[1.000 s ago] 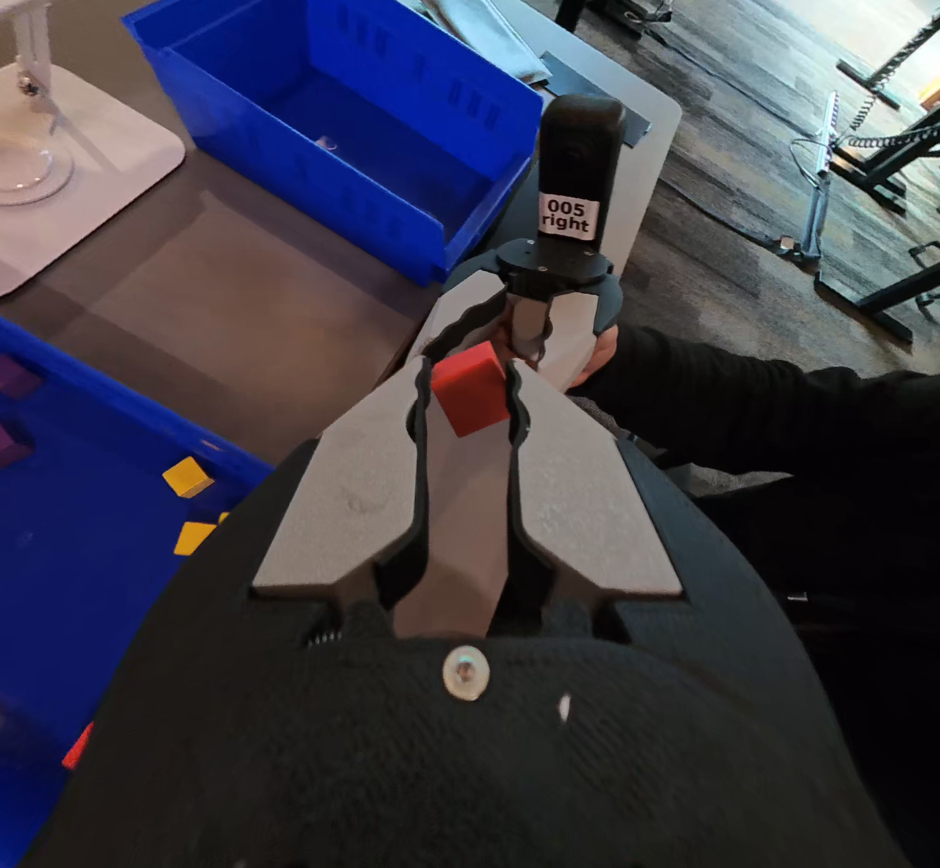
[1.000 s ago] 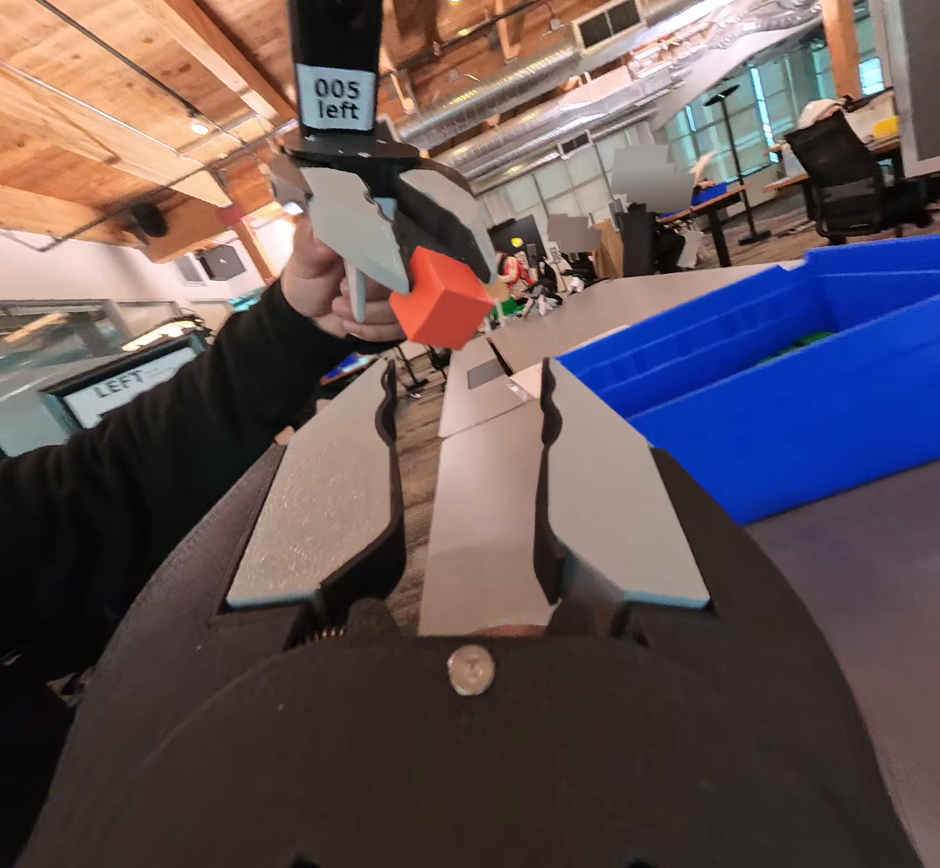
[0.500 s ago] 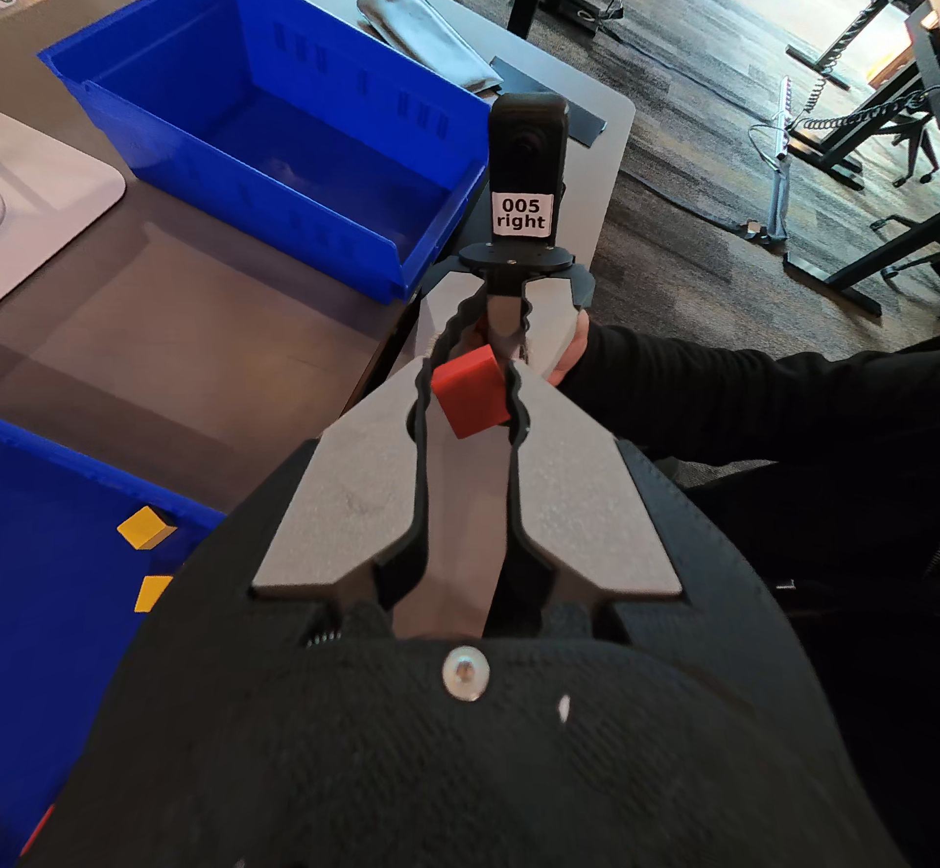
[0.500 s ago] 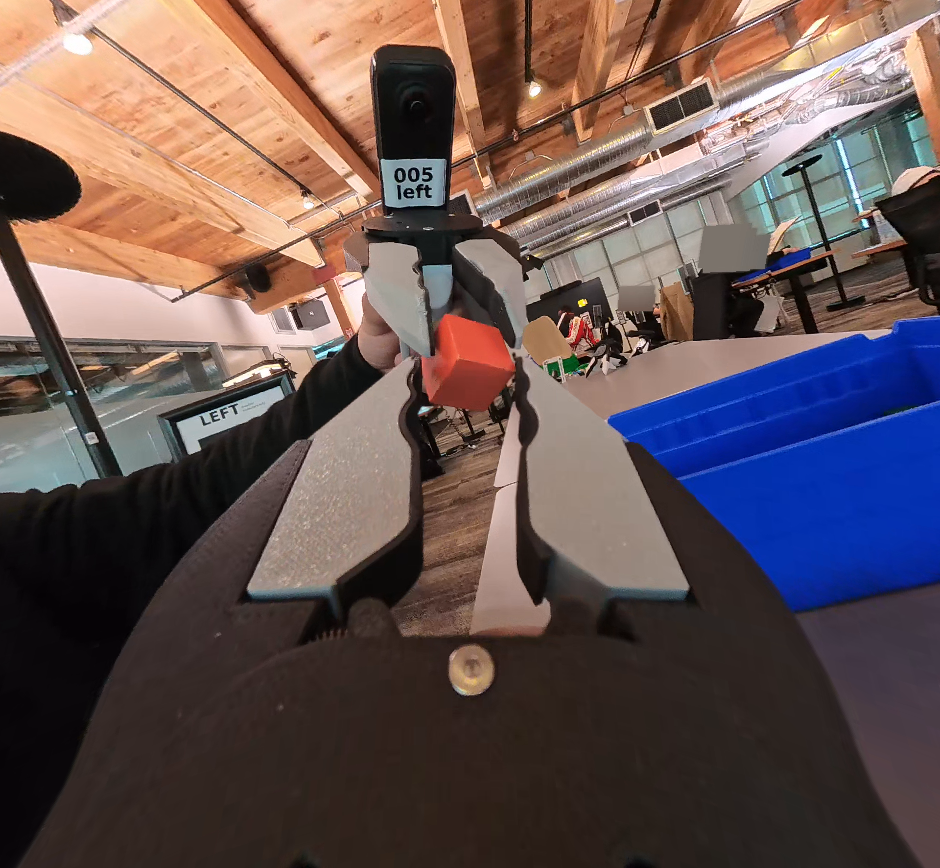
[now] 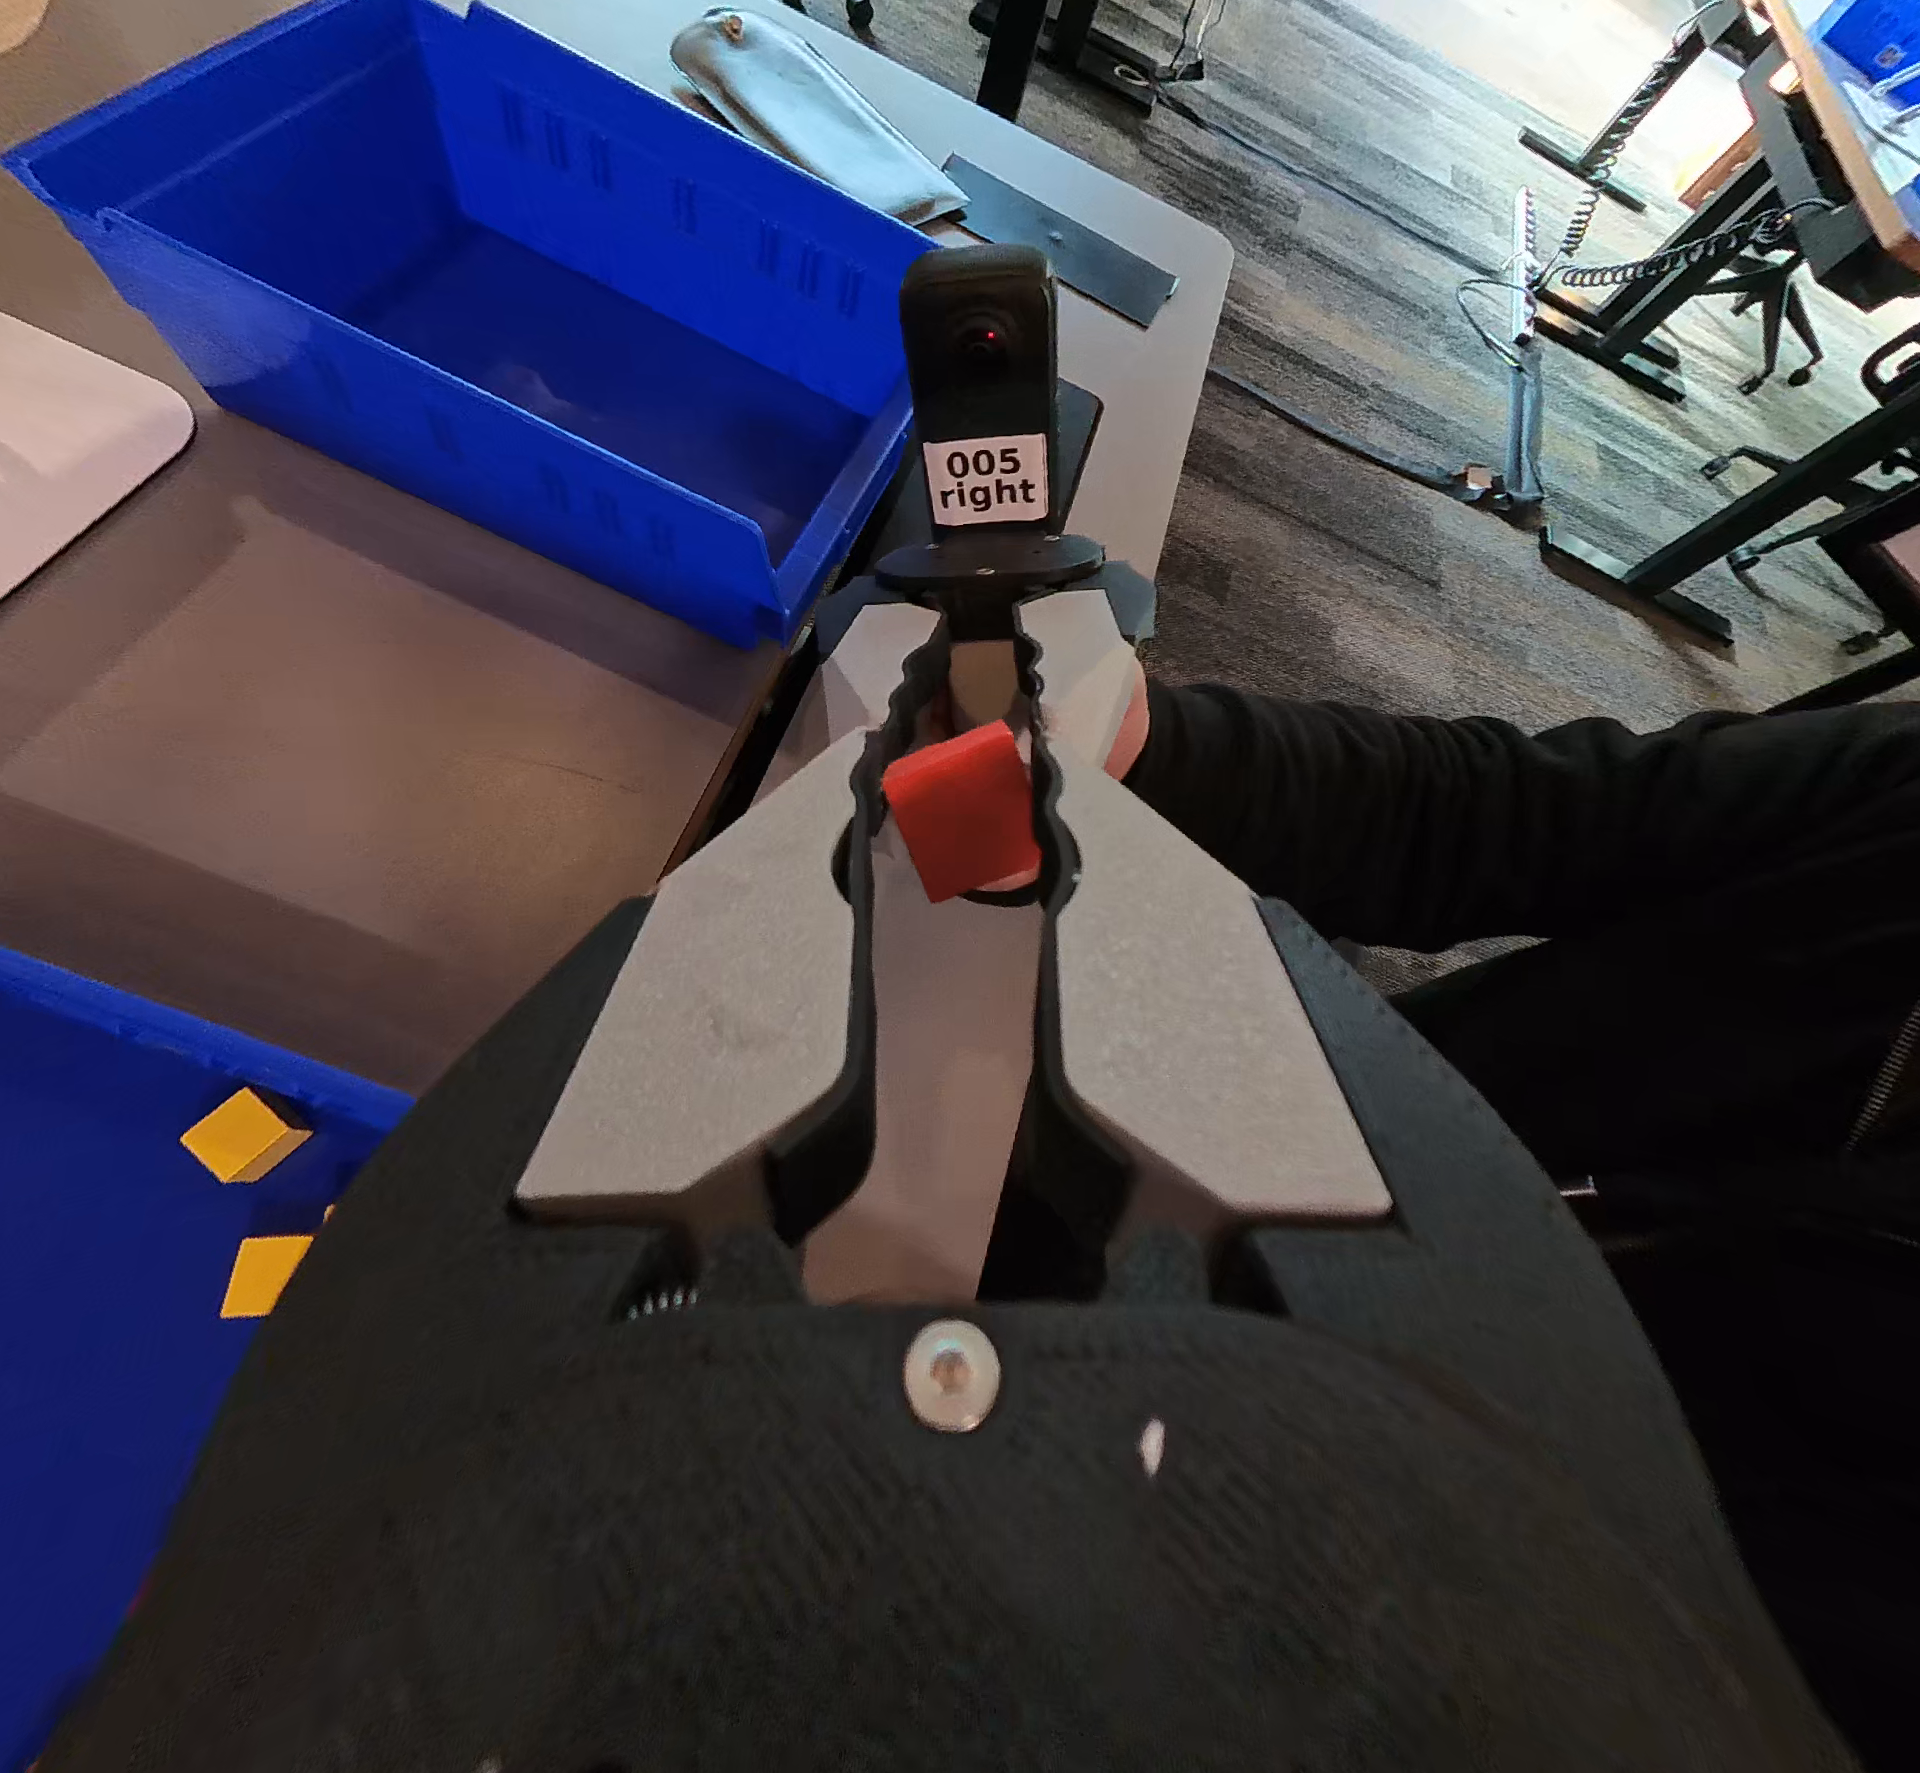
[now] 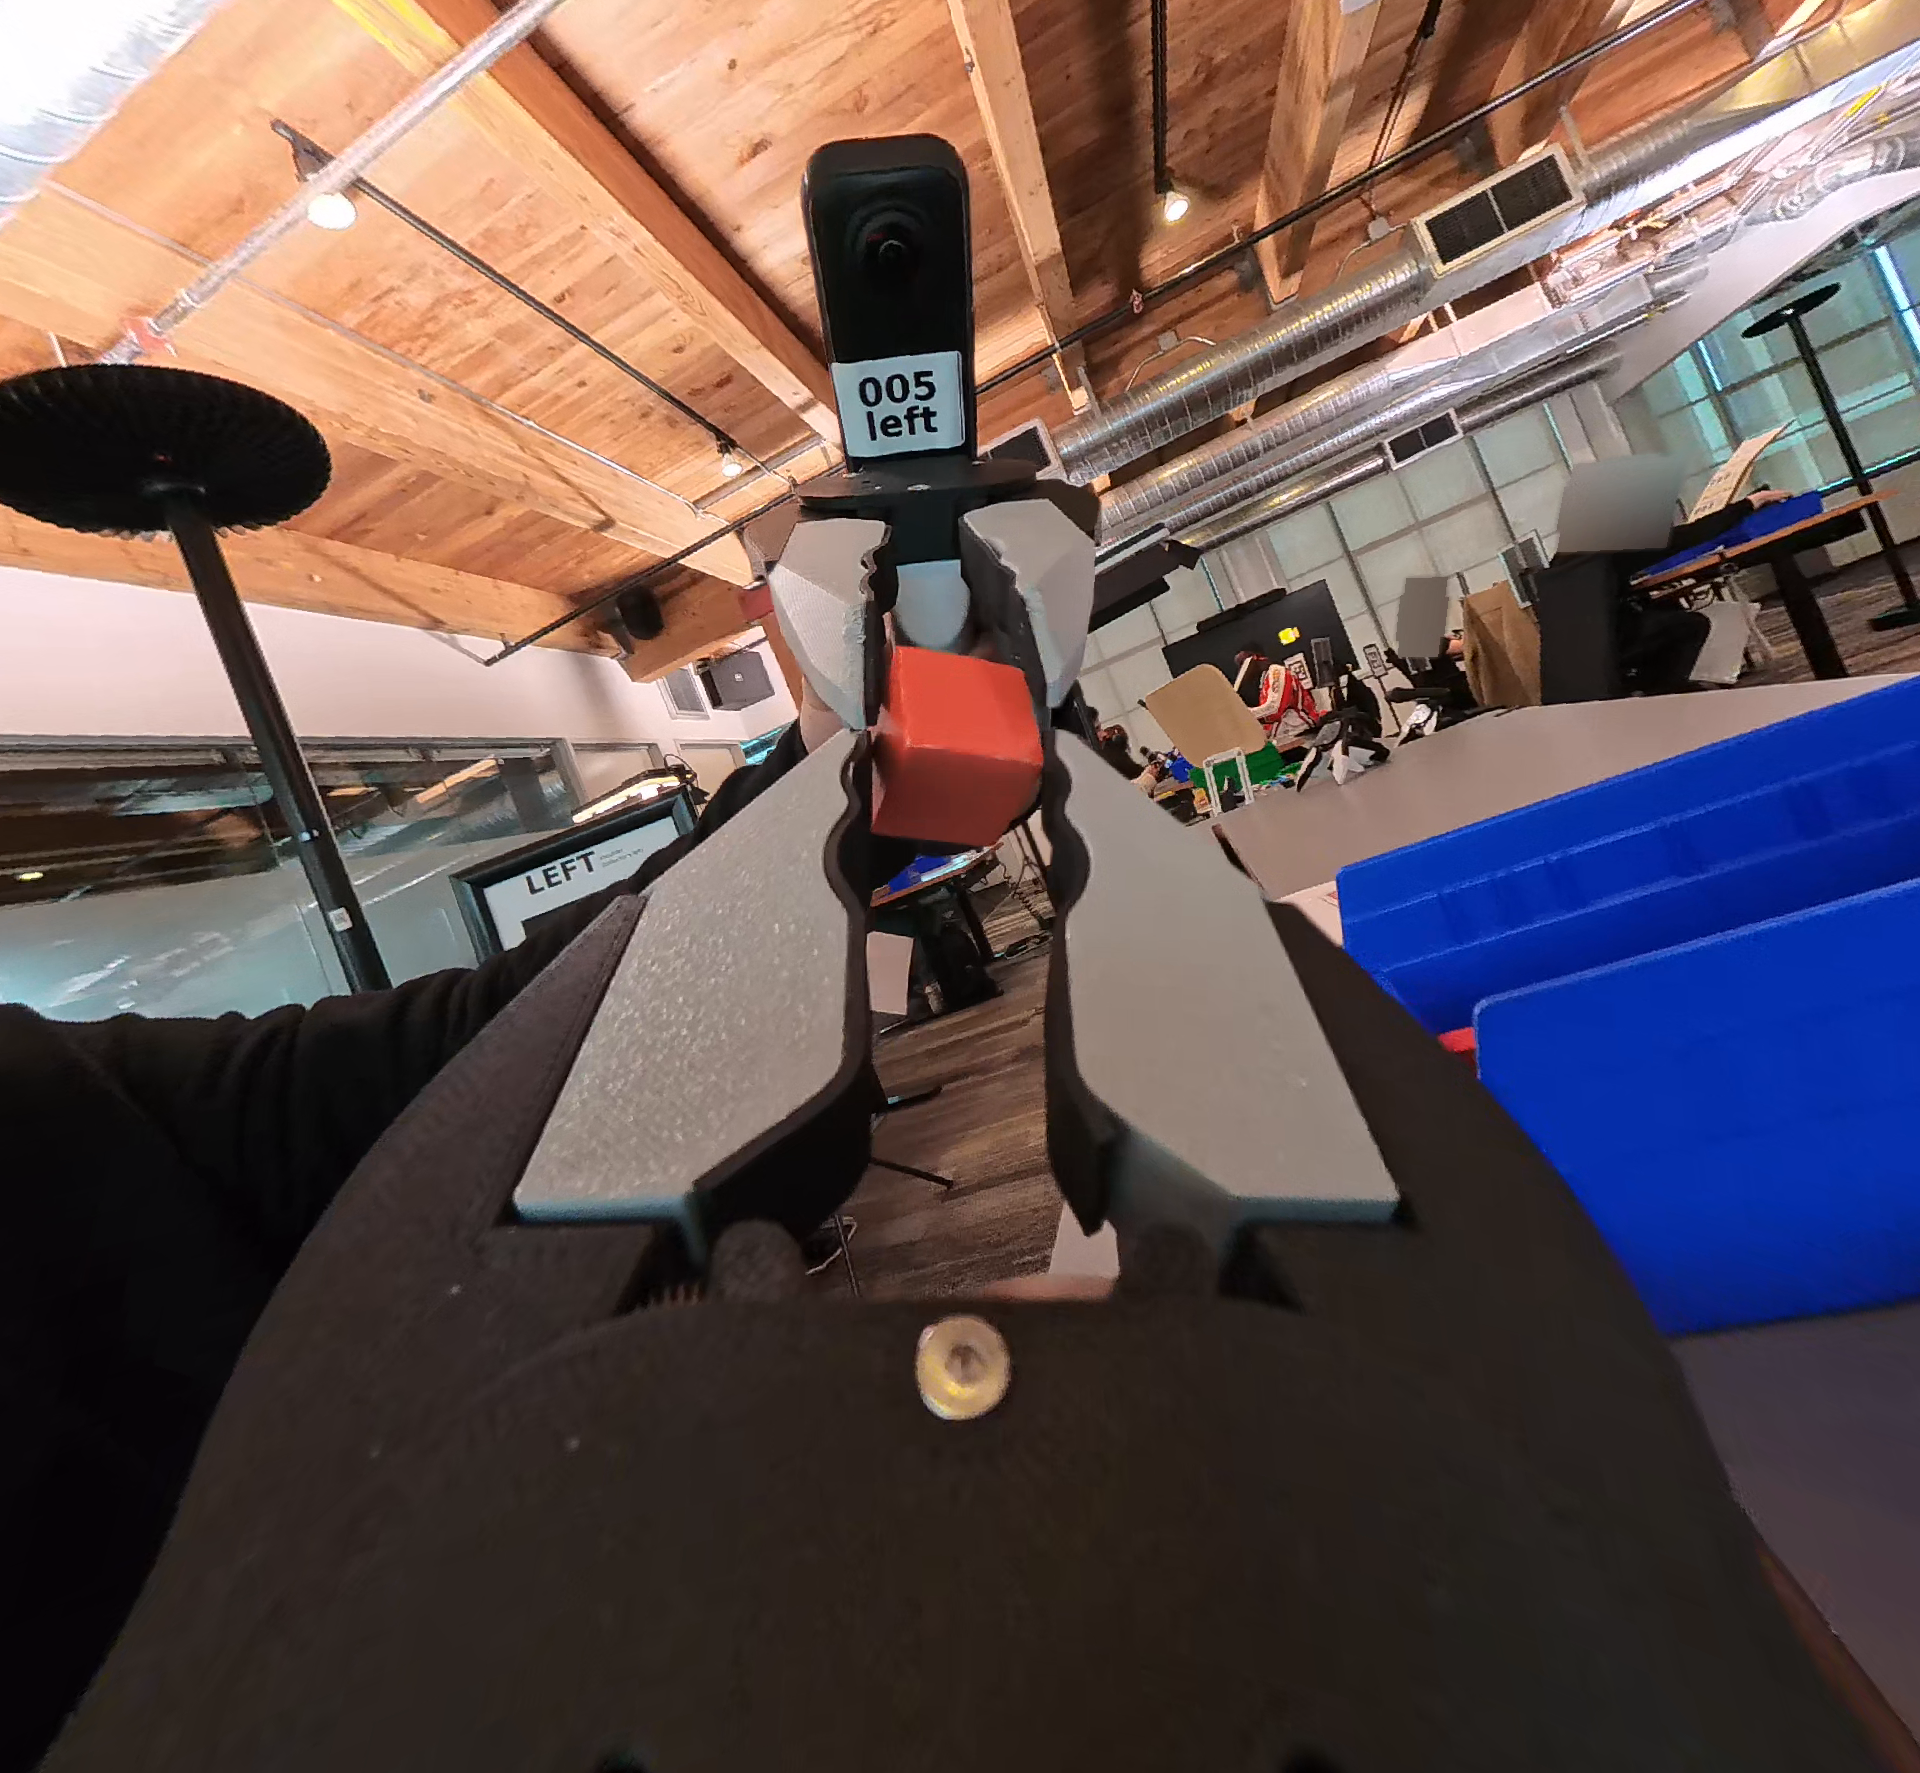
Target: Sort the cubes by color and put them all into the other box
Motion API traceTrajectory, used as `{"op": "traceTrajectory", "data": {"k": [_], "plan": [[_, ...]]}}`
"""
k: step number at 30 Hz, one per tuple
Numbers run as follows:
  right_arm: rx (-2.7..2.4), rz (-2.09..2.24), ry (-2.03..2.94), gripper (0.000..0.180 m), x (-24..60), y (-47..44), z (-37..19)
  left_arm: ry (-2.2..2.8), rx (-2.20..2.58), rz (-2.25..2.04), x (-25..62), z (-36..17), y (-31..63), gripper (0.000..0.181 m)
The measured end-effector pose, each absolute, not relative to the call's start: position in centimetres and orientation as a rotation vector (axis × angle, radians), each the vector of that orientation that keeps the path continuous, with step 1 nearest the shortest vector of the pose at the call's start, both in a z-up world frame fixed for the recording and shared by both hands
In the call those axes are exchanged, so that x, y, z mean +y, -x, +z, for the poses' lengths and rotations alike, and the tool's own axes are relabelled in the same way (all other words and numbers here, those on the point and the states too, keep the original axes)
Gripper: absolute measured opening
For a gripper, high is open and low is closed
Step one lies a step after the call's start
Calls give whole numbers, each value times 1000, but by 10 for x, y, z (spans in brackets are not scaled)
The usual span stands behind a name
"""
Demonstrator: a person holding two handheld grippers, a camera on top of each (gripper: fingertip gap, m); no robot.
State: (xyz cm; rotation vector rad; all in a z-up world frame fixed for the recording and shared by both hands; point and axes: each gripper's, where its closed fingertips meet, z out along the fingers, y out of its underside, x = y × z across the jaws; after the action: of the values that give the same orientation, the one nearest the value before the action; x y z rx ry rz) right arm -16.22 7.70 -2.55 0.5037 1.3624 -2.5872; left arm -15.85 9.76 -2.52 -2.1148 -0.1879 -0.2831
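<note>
A red cube [image 5: 966,819] hangs in the air between my two grippers, which face each other tip to tip off the table's right edge. My left gripper [image 5: 956,767] is shut on it. My right gripper [image 6: 951,767] has its fingers closed against the cube [image 6: 956,767] from the opposite side. The right gripper also shows in the left wrist view [image 5: 961,715], the left one in the right wrist view [image 6: 956,674]. An empty blue box [image 5: 499,435] stands on the table. A nearer blue box [image 5: 104,1360] holds two yellow cubes [image 5: 244,1136].
A grey pouch [image 5: 810,113] lies behind the empty box. A white base plate [image 5: 62,456] is at the left. A black sleeve [image 5: 1455,840] reaches in from the right. Two blue boxes [image 6: 1714,1100] sit to the right in the right wrist view.
My right gripper came up to the cube held by the left and closed its open jaws around it. Both grippers drew into line, tip to tip.
</note>
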Motion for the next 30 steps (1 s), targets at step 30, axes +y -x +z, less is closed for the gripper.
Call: {"op": "traceTrajectory", "data": {"k": [30], "plan": [[1580,-2606,-648,24,73,177,-42,2057,-276,-244,96,-27,180,19]]}}
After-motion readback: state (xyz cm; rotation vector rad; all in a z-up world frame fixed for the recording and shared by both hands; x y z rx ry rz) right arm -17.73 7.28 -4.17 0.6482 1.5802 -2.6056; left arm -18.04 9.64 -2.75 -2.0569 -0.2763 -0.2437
